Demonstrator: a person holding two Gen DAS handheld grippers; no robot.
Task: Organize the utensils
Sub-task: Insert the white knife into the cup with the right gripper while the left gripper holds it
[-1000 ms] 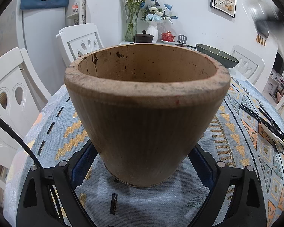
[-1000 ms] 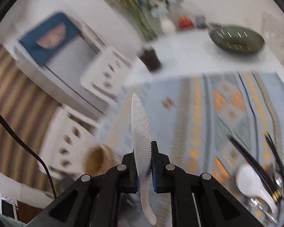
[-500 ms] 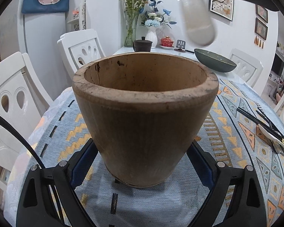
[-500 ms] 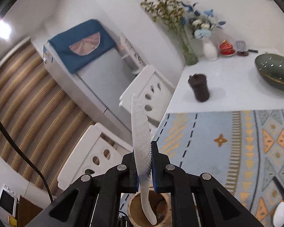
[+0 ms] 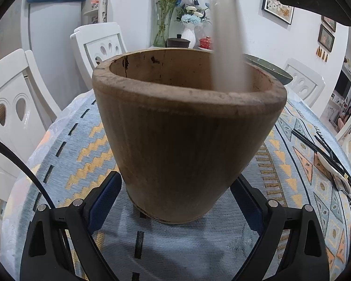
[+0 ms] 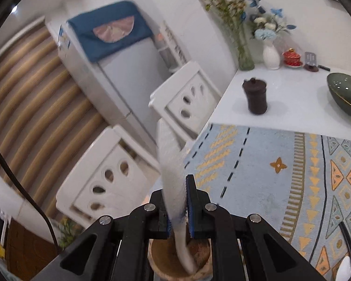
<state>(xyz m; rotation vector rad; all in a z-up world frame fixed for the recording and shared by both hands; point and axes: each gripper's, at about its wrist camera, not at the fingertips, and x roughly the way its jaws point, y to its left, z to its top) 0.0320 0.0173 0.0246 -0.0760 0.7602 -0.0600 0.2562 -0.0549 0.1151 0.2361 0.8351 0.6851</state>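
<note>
Left wrist view: left gripper clamps the wooden holder, upright on the patterned tablecloth. A blurred white rice paddle descends inside its rim.

Right wrist view: right gripper, jaws just easing apart, brackets the paddle directly above the holder.

Left gripper sits low at the base of the wooden holder, a blue-padded finger on either flank, clamped on it. Right gripper hangs above the holder's mouth, angled down, jaws just eased apart slightly, the white spoon blurred between its pads.
</note>
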